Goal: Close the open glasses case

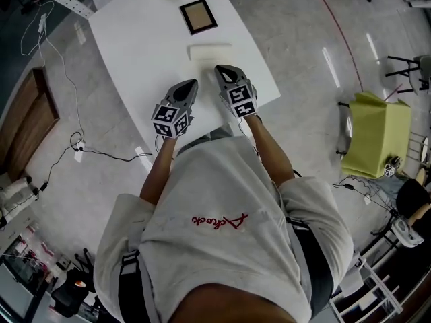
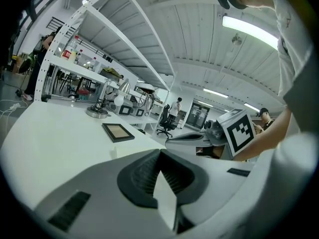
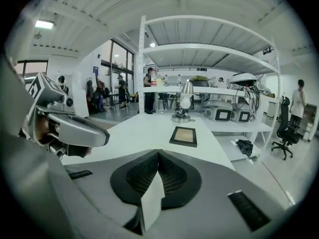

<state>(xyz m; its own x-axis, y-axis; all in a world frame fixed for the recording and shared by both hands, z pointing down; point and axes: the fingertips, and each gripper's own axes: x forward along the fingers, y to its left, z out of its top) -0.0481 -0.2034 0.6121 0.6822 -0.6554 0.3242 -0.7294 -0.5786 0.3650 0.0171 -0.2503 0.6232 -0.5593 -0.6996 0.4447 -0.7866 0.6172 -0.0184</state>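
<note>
**A:** Where is the glasses case sitting right now?

**B:** The pale cream oblong glasses case [image 1: 210, 51] is lying on the white rectangular surface [image 1: 135, 39], out toward its right edge. It is sitting between the dark picture frame with the tan panel [image 1: 198, 16] on the far side and the near edge where the person is standing.

**A:** And what are the tongs doing?

**B:** Both are hovering over the near part of the surface. The left tongs [image 1: 191, 85] are pointing toward the case from the near left, a little short of it. The right tongs [image 1: 222, 70] are hanging just beside its near long side and, as far as I am seeing, not touching it. Each pair's own view is showing the ribbed pads pressed together with nothing between them, so neither is carrying anything.

**A:** So which step is in hand?

**B:** I am reading the case as one low block with no lid standing up, so I am judging the closing as done or all but done. The head view is too small for making out the seam.

**A:** What is the next move calling for?

**B:** If the lid is sitting fully down, I am expecting only a retreat toward the near edge. If a gap is showing, the right tongs should be pressing down on the lid along its front long side. The left tongs should meanwhile be steadying the case's left end against sliding.
</note>
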